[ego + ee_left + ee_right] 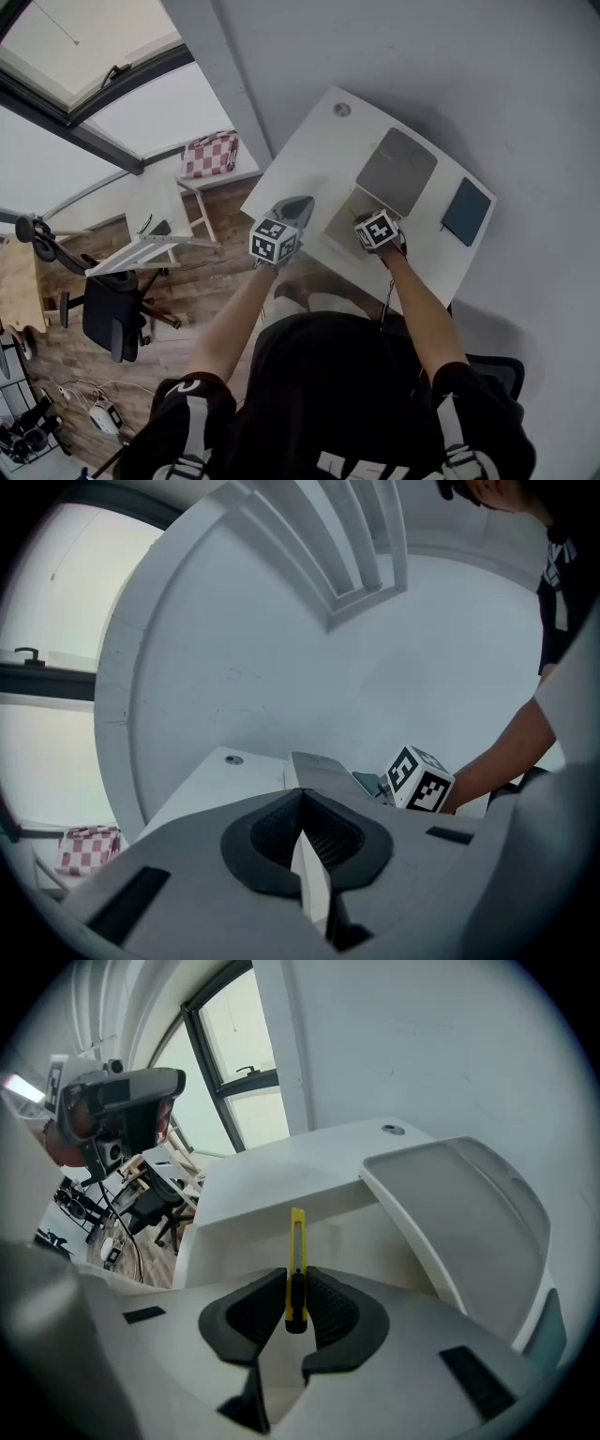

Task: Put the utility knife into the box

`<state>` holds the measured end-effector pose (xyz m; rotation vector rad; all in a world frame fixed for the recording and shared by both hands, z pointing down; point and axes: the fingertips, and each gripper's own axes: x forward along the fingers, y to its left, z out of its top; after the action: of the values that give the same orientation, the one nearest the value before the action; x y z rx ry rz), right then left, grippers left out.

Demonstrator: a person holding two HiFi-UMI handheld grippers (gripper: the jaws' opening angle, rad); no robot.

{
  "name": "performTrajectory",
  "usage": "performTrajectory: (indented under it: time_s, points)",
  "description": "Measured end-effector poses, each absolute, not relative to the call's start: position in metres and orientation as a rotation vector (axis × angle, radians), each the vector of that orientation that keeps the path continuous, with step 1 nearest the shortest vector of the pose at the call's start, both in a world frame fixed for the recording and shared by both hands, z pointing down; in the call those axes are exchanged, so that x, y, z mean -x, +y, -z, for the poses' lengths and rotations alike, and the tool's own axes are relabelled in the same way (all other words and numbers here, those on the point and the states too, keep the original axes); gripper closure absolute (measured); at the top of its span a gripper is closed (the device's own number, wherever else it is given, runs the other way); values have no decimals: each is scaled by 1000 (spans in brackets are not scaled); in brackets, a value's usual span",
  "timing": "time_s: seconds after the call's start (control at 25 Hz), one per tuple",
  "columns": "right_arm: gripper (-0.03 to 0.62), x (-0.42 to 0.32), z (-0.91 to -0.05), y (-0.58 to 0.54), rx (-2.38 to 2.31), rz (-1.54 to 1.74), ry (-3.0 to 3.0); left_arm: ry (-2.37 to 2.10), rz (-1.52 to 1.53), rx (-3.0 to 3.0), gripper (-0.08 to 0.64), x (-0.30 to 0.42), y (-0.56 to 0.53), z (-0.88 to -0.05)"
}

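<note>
Right gripper view | right claw [297,1281] clamps utility knife [297,1237] over box [272,1209]; left claw [302,805] closed

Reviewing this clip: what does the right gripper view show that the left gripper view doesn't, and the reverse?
Only the right gripper view: the yellow utility knife clamped in the right gripper, pointing over the open box.

Only the left gripper view: the left gripper with jaws together on nothing, the right gripper's marker cube, the person's forearm and a checkered cushion.

Both: the white table, its round grommet, the raised box lid and the window.
</note>
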<state>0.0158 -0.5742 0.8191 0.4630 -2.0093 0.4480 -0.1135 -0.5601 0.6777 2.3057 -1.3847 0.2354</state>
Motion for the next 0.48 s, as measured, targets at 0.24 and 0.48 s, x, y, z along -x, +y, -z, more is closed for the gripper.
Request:
performTrajectory:
  time_s: [0.24,0.48]
  points:
    - [510,-11,-821,-579,-470,-469,-1999,-1393,-226,-2298,535,116,-565,-678]
    - [482,-10,-818,-579,-487,-487,-2015,-1387,-224,-2307,535,114,-568,-675]
